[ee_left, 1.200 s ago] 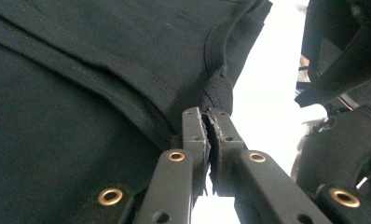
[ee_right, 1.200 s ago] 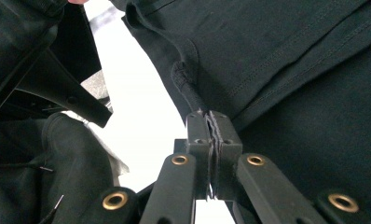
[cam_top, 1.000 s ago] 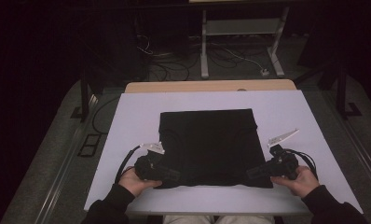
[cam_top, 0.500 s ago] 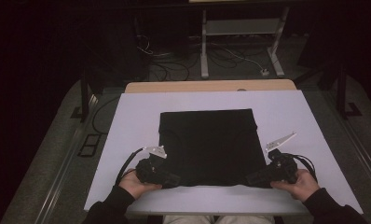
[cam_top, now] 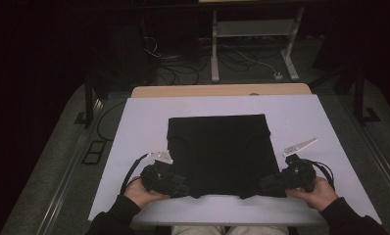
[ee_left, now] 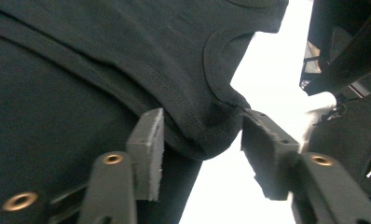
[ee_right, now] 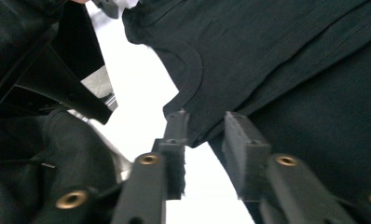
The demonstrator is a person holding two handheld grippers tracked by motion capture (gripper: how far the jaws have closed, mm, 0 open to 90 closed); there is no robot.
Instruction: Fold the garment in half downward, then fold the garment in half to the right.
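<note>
The high view looks forward and down from above the near side of the table point(cam_top: 134, 127). Each gripper view sits very close, looking along its own jaws. All three views share the near edge of the black shirt point(cam_top: 217, 152) point(ee_left: 81, 70) point(ee_right: 291, 56).

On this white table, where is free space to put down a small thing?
Bare white table lies left, right and beyond the folded black cloth garment. The near edge is crowded: left gripper and right gripper sit at its near corners, jaws just opened.
</note>
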